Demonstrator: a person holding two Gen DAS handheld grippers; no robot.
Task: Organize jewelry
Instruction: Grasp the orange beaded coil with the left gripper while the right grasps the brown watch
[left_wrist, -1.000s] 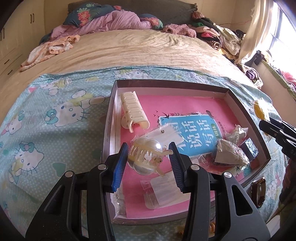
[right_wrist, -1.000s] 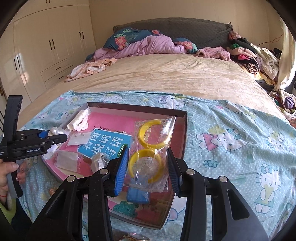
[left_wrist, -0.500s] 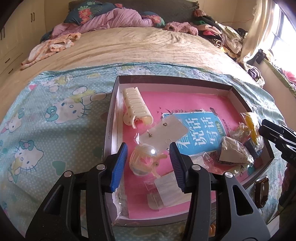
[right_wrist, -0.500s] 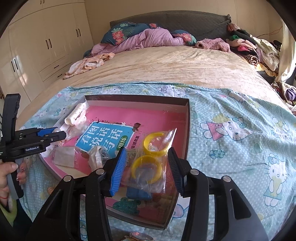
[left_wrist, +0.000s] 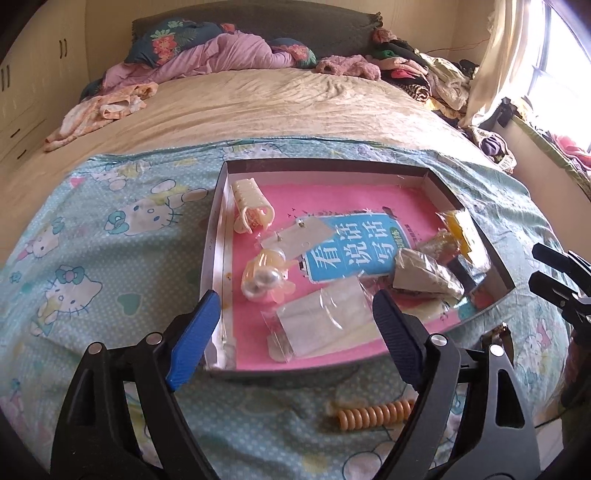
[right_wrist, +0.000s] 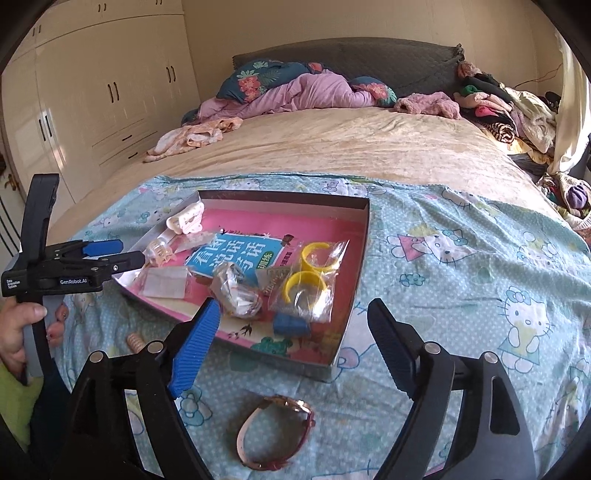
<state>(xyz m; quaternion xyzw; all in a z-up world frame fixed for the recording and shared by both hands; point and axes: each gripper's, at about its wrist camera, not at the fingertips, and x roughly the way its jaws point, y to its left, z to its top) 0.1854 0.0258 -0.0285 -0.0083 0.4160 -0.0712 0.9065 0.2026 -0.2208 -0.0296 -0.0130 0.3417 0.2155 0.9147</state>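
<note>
A shallow box (left_wrist: 216, 206) (right_wrist: 360, 258) with a pink floor lies on the Hello Kitty sheet. In it are a cream hair claw (left_wrist: 251, 203), a pearl hair clip (left_wrist: 264, 282) (right_wrist: 159, 253), an earring card (left_wrist: 299, 238), a clear bag of yellow bangles (right_wrist: 312, 275) (left_wrist: 460, 230), a crumpled silver packet (left_wrist: 424, 277) (right_wrist: 236, 291) and flat clear packets (left_wrist: 325, 325). My left gripper (left_wrist: 295, 339) (right_wrist: 107, 253) is open and empty at the box's near edge. My right gripper (right_wrist: 291, 347) (left_wrist: 554, 273) is open and empty by the box's near corner.
A pink-strapped watch (right_wrist: 273, 432) lies on the sheet below my right gripper. An orange spiral hair tie (left_wrist: 373, 411) lies in front of the box. Piled bedding (right_wrist: 303, 92) and clothes (right_wrist: 506, 107) lie at the far end of the bed. A wardrobe (right_wrist: 92, 96) stands left.
My left gripper let go of the pearl hair clip in the box and drew back, opening wide. My right gripper dropped the bag of yellow bangles into the box and drew back, open.
</note>
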